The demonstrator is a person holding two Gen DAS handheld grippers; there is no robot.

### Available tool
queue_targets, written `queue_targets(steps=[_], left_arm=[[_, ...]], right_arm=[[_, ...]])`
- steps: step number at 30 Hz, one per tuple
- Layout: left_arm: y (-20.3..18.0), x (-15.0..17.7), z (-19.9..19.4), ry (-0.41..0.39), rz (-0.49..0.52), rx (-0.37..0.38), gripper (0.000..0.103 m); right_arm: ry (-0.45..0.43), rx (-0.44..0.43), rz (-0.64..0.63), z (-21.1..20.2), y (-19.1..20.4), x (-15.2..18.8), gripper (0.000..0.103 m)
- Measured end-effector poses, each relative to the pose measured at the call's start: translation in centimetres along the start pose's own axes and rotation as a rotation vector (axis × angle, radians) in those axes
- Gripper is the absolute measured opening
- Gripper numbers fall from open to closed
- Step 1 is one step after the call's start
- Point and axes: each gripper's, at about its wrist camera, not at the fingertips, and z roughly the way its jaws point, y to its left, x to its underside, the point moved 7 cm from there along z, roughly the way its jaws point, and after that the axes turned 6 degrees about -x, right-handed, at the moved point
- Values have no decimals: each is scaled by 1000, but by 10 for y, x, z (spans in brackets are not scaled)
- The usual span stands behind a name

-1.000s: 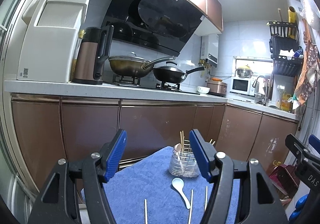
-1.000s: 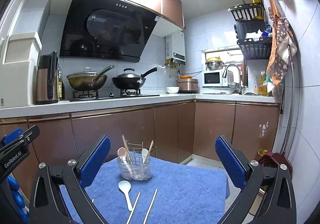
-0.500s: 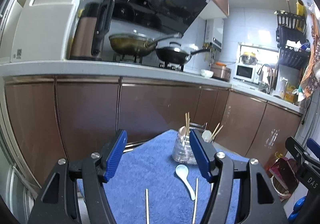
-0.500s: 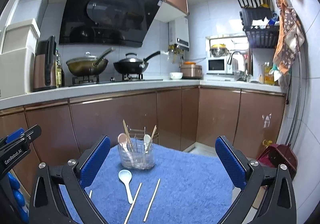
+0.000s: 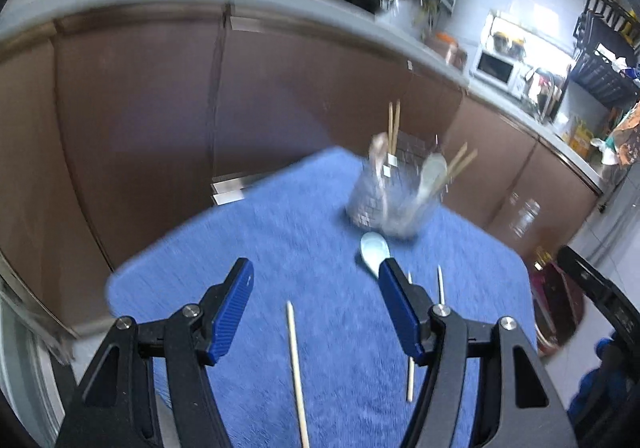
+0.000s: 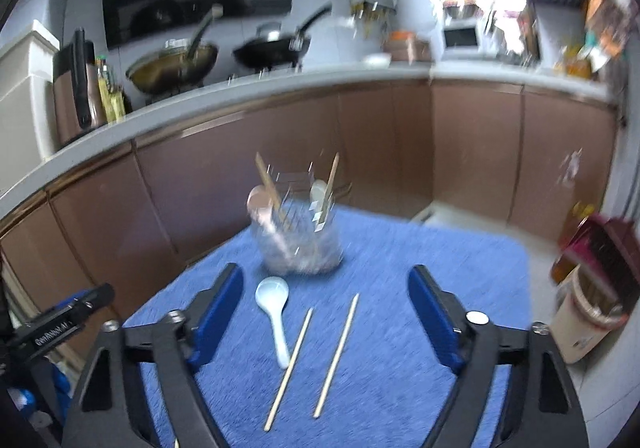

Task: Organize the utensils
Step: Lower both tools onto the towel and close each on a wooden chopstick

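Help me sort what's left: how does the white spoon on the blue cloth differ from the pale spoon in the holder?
The white spoon lies flat on the blue cloth, bowl toward the holder; the pale spoon stands upright in the wire holder. The white spoon lies loose beside two chopsticks, whereas the pale spoon leans among standing chopsticks. Both are light-coloured soup spoons.

Over the blue cloth [image 6: 420, 268] we see the right gripper [image 6: 326, 298], its blue-padded jaws just narrowed yet apart, with nothing clamped. Between them lie a white spoon [image 6: 274, 312] and two wooden chopsticks [image 6: 336, 356], parallel, apart. Beyond stands a clear utensil holder [image 6: 300, 244] with upright spoons and chopsticks. The left gripper [image 6: 60, 328] enters at the left edge.
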Motion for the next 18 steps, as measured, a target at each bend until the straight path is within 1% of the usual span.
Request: queue_targets(steps=[1,3,5,6,8,9,10,11,12,15,18], left_arm=[[1,7,12,51,-5,25,63],[2,15,28,110,-13,38,62],[4,23,45,170,-20,56,62],[5,27,52,198,-21,65,62],[5,34,69,269,-31,92,62],[5,38,77,314,-42,116,62],[5,40,82,343,-50,138,61],[5,42,89,383,-62,165,60],[6,43,95,414,-70,174,57],[9,45,105,467,-73,191,51],[8,46,116,521,-67,196,44]], right_arm=[[31,-16,4,11,0,2,67],[98,-51,14,35,3,8,54],[190,-82,15,67,7,16,49],[217,-90,12,77,9,19,47],[320,-131,25,110,13,31,45],[351,-139,32,120,14,36,45],[406,-143,39,136,14,44,44],[433,-139,40,145,14,49,44],[457,-130,37,153,12,53,44],[516,-113,33,171,8,64,44],[550,-108,47,183,2,67,43]])
